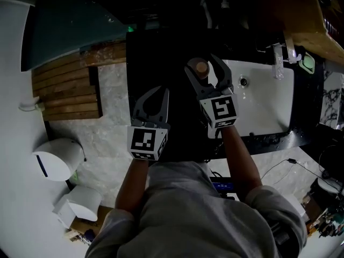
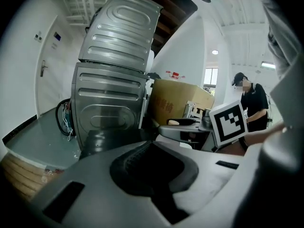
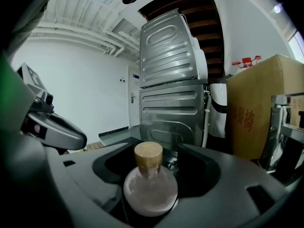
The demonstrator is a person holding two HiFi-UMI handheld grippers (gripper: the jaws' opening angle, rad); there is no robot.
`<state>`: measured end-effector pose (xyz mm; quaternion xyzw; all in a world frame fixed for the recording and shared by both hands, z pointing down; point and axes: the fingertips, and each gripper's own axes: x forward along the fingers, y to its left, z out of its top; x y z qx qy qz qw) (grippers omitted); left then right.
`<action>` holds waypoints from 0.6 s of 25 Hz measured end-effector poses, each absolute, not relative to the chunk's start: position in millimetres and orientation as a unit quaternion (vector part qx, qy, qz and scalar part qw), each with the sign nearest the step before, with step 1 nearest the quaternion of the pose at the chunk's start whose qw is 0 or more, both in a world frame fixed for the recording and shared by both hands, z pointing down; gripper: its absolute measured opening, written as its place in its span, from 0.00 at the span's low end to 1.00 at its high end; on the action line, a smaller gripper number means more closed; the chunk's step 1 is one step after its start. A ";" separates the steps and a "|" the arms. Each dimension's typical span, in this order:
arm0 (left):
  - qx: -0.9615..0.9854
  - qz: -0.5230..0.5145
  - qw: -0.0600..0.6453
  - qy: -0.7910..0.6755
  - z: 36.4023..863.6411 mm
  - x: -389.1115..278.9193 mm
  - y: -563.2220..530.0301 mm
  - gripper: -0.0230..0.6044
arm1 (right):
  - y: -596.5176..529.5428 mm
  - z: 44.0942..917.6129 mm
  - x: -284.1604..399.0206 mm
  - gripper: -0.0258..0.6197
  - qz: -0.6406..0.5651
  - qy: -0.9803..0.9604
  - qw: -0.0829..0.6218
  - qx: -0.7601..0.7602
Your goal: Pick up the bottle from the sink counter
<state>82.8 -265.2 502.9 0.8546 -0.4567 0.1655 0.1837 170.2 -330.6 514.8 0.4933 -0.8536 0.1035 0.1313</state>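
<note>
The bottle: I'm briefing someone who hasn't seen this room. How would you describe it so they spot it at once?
Find the white sink, then the dark counter on its left in the head view. There, between the open jaws of the right hand-held gripper, is the bottle: small, round-bellied and pinkish-clear, with a tan cork-like stopper.

The bottle stands between my right tongs, just left of the sink; my left tongs further left
</note>
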 end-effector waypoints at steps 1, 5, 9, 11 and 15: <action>0.855 0.168 0.185 -0.455 504.4 83.7 -263.2 0.06 | -333.1 513.9 168.1 0.48 0.101 -0.855 0.127 0.493; 0.855 0.170 0.186 -0.454 505.4 84.1 -261.3 0.06 | -337.8 513.9 165.2 0.48 0.100 -0.853 0.125 0.497; 0.852 0.177 0.187 -0.456 508.0 79.4 -259.6 0.06 | -341.2 519.8 165.0 0.48 0.109 -0.848 0.135 0.501; 0.849 0.179 0.191 -0.458 511.0 77.1 -256.6 0.06 | -342.6 522.7 166.6 0.47 0.113 -0.846 0.138 0.503; 0.843 0.191 0.194 -0.464 515.0 71.7 -252.9 0.06 | -345.4 520.1 168.7 0.46 0.102 -0.843 0.135 0.511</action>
